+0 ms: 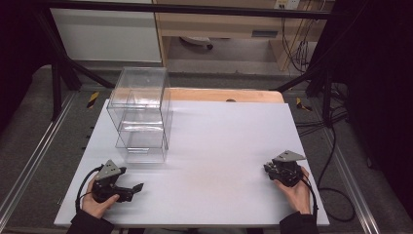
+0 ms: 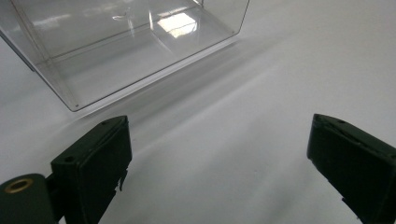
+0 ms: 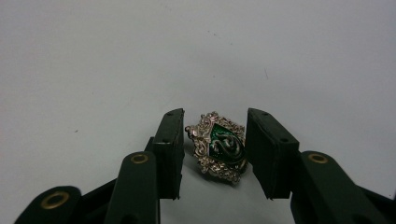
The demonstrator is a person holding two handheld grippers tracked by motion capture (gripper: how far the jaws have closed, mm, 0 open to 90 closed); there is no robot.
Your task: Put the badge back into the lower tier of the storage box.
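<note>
We are over the white table top [image 1: 214, 161] now, a gripper in each hand. Look along our right gripper [image 3: 214, 154]: its two black jaws stand on either side of a small silver crest-shaped badge with a green enamel centre [image 3: 219, 145], which lies on the white surface right between them. The jaw on the right of that view sits at the badge's edge, looking as if it touches; the jaw on the left has a sliver of white showing between it and the metal. So we call the claw partly closed around the badge, not clamped on it. From the high view, our right gripper [image 1: 280, 170] sits low near the right edge of the table, and the badge is too small to make out there.

Our left gripper [image 1: 127, 189] rests near the front left corner, pointing across the table. Its jaws gape wide with bare white surface between them (nothing held). Just ahead of it stands the clear plastic stacked drawer box [image 1: 140, 114], toward the back left of the table; in the left gripper view the box's transparent lower corner [image 2: 116, 51] shows, apart from the jaws.
</note>
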